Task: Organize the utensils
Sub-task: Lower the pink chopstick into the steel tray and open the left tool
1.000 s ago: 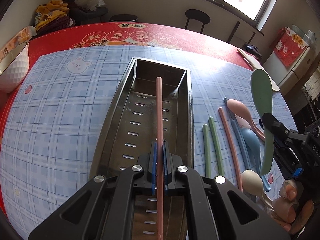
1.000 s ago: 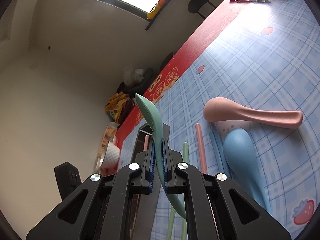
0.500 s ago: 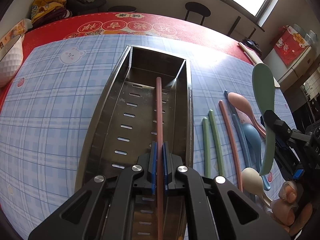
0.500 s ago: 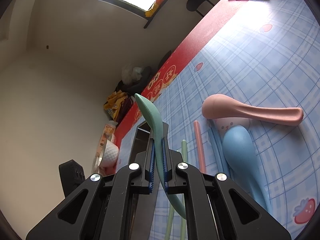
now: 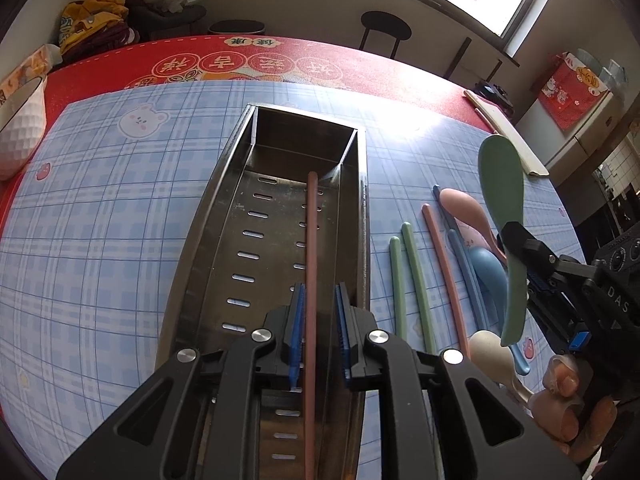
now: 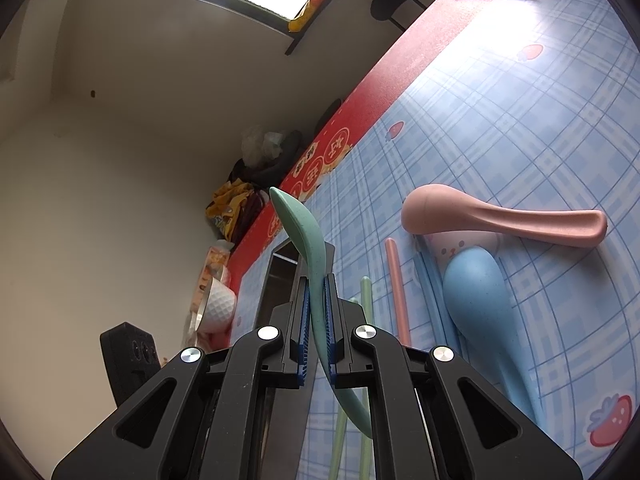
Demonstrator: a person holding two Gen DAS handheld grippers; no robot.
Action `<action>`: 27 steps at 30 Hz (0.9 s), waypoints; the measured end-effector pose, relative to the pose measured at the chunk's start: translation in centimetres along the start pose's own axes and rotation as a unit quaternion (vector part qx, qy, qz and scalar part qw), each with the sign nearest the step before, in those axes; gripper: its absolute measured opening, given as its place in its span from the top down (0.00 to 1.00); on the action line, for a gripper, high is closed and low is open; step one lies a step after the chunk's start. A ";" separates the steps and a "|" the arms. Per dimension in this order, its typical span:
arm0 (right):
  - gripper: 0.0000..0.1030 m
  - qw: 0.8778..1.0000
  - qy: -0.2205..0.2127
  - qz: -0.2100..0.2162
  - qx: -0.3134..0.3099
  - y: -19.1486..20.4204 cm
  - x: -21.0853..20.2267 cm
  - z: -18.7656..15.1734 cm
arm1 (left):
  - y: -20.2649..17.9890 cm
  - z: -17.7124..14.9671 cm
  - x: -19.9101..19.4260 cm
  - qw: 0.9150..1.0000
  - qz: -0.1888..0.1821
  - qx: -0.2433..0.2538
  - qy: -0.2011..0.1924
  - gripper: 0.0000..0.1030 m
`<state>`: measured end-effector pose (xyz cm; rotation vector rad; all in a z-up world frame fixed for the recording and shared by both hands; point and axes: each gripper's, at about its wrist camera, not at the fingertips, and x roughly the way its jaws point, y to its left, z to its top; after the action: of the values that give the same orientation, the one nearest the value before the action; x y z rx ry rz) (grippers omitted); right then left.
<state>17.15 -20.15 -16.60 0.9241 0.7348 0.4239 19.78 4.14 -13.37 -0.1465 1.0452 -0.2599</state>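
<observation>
A long metal tray [image 5: 192, 240] with slotted drain holes lay lengthwise on the counter [image 5: 100, 220], which was covered in a blue plaid cloth with cartoon bears and strawberries. Directly above the tray's near end hung the left claw [image 5: 318, 332], its blue-padded jaws spread apart. Between them ran a pink chopstick [image 5: 311, 240], lying along the tray floor with a gap showing on each side, so the claw appeared to have let it go there; it pointed straight down the tray's length, the only way so long a thing would fit.

To the right of the tray, on the cloth, the remaining utensils waited side by side: two green chopsticks [image 5: 412, 276], another pink chopstick [image 5: 442, 264], a blue chopstick [image 5: 464, 264], a pink spoon [image 6: 500, 224], a blue spoon [image 6: 480, 312] and a cream spoon [image 5: 490, 354].

The right claw [image 6: 317, 320] was closed narrowly on the handle of a green spoon [image 6: 298, 232], held clear of the counter with its bowl raised upward. It seemed poised off to the tray's right, likely waiting its turn to set the spoon inside.

A white textured bowl [image 5: 20, 136] stood at the counter's far left edge.
</observation>
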 end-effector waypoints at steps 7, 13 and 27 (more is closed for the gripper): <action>0.93 1.000 0.009 -0.003 0.001 -0.1 0.7 -0.4 | 0.8 -0.2 -3.7 0.997 0.000 0.013 -0.072 0.57; 0.93 1.000 -0.002 -0.002 0.001 -0.1 0.9 -0.7 | 0.2 -2.5 -6.4 0.979 0.060 0.096 -0.172 0.24; 0.93 0.999 -0.009 -0.030 -0.011 0.2 2.0 -1.4 | 4.9 -3.3 -7.0 0.974 0.083 0.046 -0.208 0.06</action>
<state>17.53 -18.01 -17.76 0.8828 0.7379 0.3686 14.34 10.79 -10.36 -0.0266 0.6234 -0.1177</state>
